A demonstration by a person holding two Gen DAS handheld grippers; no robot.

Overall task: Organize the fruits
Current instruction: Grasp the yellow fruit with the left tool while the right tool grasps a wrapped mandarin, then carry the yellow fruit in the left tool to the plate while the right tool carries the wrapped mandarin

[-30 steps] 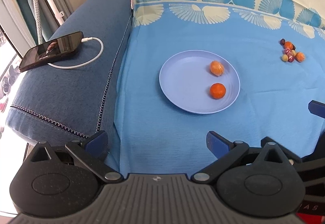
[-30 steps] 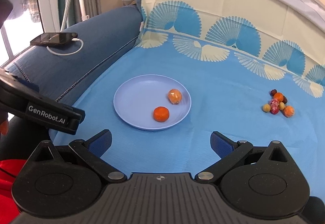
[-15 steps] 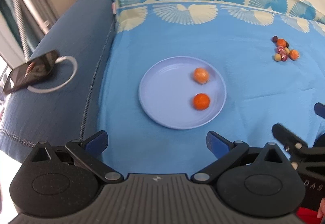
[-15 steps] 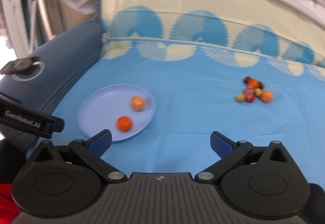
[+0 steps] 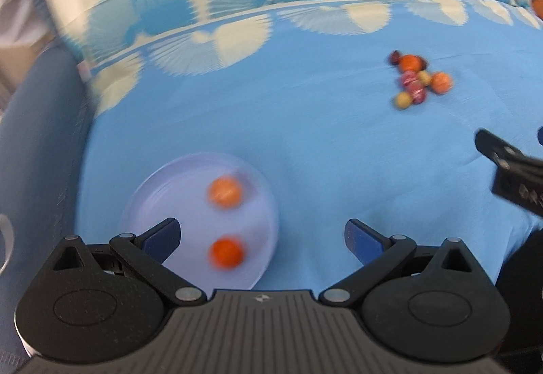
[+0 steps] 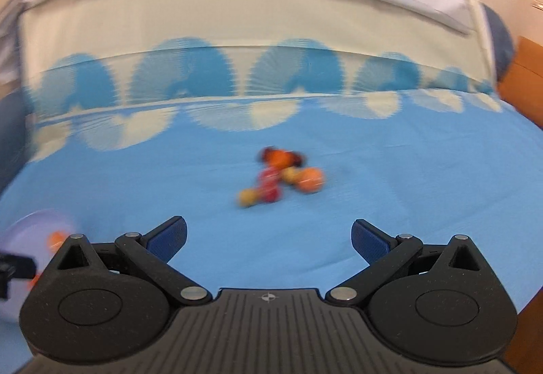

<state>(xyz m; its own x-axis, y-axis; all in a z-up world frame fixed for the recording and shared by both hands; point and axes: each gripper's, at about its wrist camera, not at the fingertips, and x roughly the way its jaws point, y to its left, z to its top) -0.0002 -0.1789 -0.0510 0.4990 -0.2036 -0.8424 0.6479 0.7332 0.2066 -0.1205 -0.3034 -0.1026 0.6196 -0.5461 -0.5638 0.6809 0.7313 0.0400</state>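
Left gripper point(image 5: 262, 236): fingers spread wide, nothing between them; its two blue pads hang over the near part of the plate and the cloth just right of it.
Right gripper point(image 6: 268, 240): fingers spread wide, empty, above bare cloth on the near side of the fruit cluster; part of its black body also shows at the right edge of the left wrist view.
Plate point(image 5: 163, 184): one, pale lilac, round, near-left on the cloth; in the right wrist view only a sliver shows at the far left edge.
Oranges on the plate: two. One point(image 5: 225, 192) lies toward the plate's far side, the other point(image 5: 226, 253) toward its near side; they are apart, not touching.
Fruit cluster point(image 5: 419, 79): one loose heap of small round fruits, far-right of the plate and well apart from it. About seven or eight count out through the blur: two orange, two yellowish, two pink-red, one or two dark ones at the far end.
Cloth point(image 5: 322, 136): one blue sheet with a cream border of fan shapes along the far edge, under everything.
Sofa arm point(image 5: 37, 136): dark blue, left of the cloth.
Sharpness: both views are motion-blurred, so the small fruits cannot be named more exactly.
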